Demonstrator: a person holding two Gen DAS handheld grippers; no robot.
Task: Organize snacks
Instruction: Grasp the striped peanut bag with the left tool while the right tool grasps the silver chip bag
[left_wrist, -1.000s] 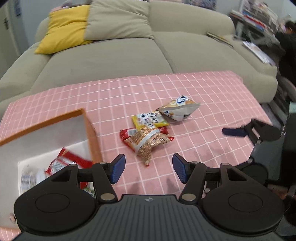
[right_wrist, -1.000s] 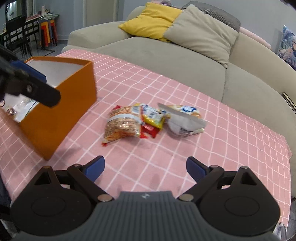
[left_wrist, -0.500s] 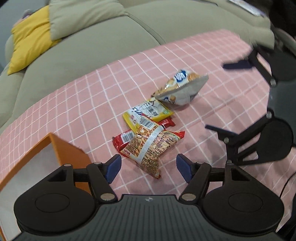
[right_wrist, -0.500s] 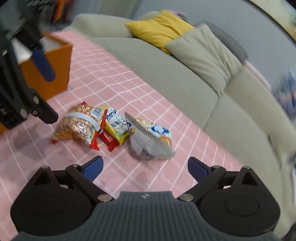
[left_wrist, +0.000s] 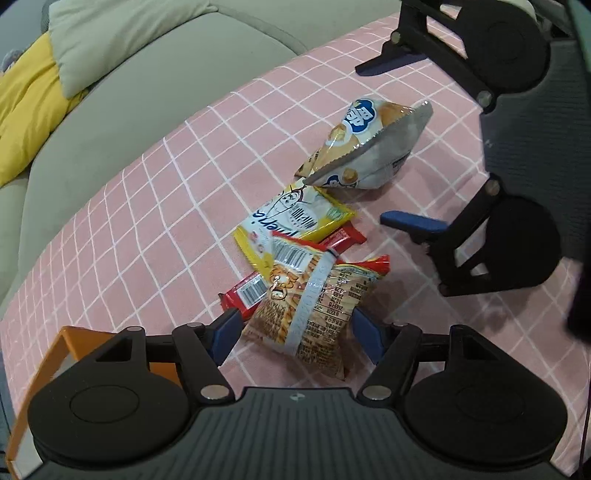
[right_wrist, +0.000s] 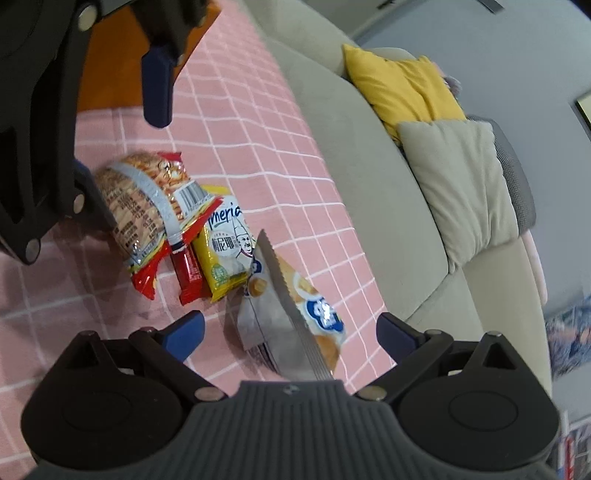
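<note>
Snacks lie in a row on the pink checked cloth (left_wrist: 147, 206). An orange noodle-snack bag (left_wrist: 314, 306) lies between the fingers of my open left gripper (left_wrist: 295, 332); the pads stand at its sides, and I cannot tell whether they touch it. It rests on a red bar (left_wrist: 251, 291) and a yellow packet (left_wrist: 295, 221). A silver and tan puffed bag (right_wrist: 291, 314) lies between the wide-open fingers of my right gripper (right_wrist: 291, 332). In the right wrist view the noodle bag (right_wrist: 144, 199), red bar (right_wrist: 188, 269) and yellow packet (right_wrist: 225, 251) lie to its left.
An orange box (left_wrist: 74, 343) stands at the left, behind my left gripper, and shows in the right wrist view (right_wrist: 107, 74) too. A beige sofa (left_wrist: 155, 85) with yellow (right_wrist: 402, 85) and beige (right_wrist: 465, 181) cushions runs along the table's far edge.
Both grippers have come down and forward over the snacks. The left now straddles the noodle bag, the right straddles the puffed bag. Both stayed open.
</note>
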